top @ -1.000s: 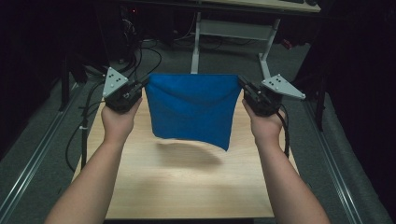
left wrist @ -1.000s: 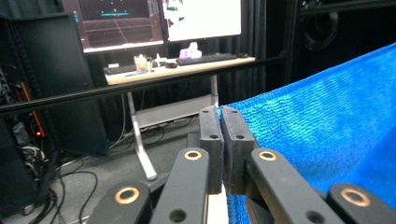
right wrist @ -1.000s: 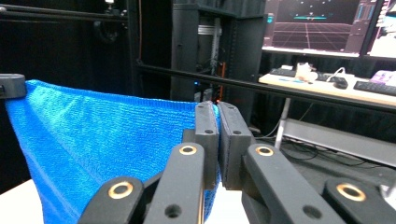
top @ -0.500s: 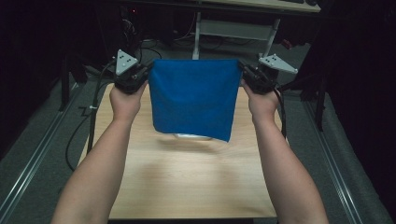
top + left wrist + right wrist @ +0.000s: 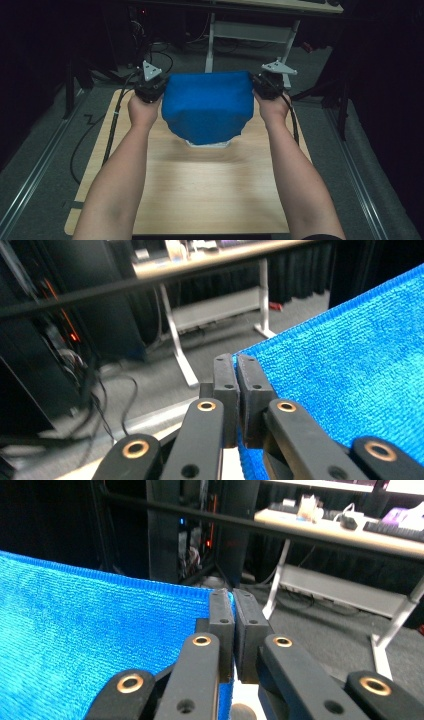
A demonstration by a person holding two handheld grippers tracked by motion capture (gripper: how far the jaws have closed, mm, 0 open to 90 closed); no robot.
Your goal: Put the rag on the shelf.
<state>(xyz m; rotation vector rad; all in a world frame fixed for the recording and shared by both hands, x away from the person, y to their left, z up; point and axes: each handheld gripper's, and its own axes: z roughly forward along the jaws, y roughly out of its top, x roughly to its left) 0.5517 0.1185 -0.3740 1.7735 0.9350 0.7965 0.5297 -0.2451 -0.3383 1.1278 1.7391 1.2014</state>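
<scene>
A blue cloth [image 5: 207, 107] hangs stretched between my two grippers over the far half of the wooden table [image 5: 200, 185]. My left gripper [image 5: 159, 90] is shut on the cloth's left top corner, and in the left gripper view the cloth [image 5: 345, 375] runs off to the right of the closed jaws [image 5: 235, 365]. My right gripper [image 5: 257, 84] is shut on the right top corner; in the right gripper view the cloth [image 5: 90, 630] spreads left of the closed jaws [image 5: 232, 600]. Its lower edge droops over a small white thing [image 5: 209, 145] on the table, mostly hidden.
A light desk [image 5: 260, 30] on white legs stands beyond the table, with dark racks and cables [image 5: 60, 370] on the floor at the far left. Metal rails [image 5: 30, 170] run along both sides of the table. Both forearms reach in from below.
Both grippers have carried the cloth away from me, toward the table's far edge, and a little lower. The cloth's lower edge now droops nearer the tabletop.
</scene>
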